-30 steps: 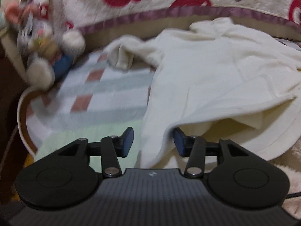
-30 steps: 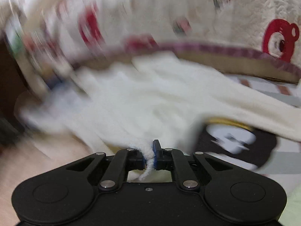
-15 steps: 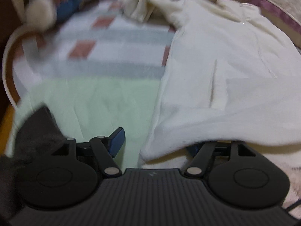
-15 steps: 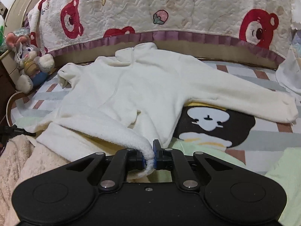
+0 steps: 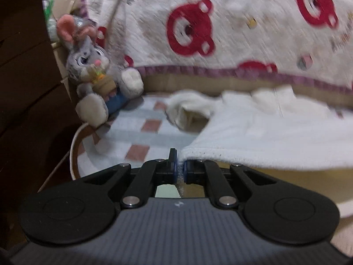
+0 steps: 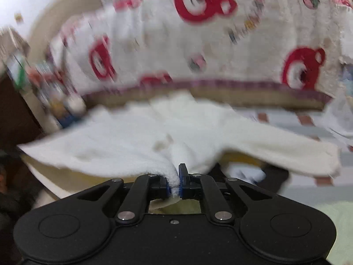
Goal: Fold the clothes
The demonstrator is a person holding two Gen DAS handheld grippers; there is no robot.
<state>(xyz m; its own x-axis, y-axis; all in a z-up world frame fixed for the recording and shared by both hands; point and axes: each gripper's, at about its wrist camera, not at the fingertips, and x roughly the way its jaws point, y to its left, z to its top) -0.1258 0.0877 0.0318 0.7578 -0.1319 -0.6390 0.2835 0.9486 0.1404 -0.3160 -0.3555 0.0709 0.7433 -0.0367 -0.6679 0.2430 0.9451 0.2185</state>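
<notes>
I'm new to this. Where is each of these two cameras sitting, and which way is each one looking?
Left wrist: sits on the left claw, looking forward over the bed toward a plush rabbit; its black fingers pinch the white fleece top.
Right wrist: sits on the right claw, facing the bear-print quilt; its fingers pinch the same top.
Shared: the top and quilt.

Cream fleece top (image 5: 275, 132); white quilt (image 5: 242, 33) with red bears; grey rabbit (image 5: 97, 75), pink ears; checked sheet (image 5: 136, 137).
</notes>
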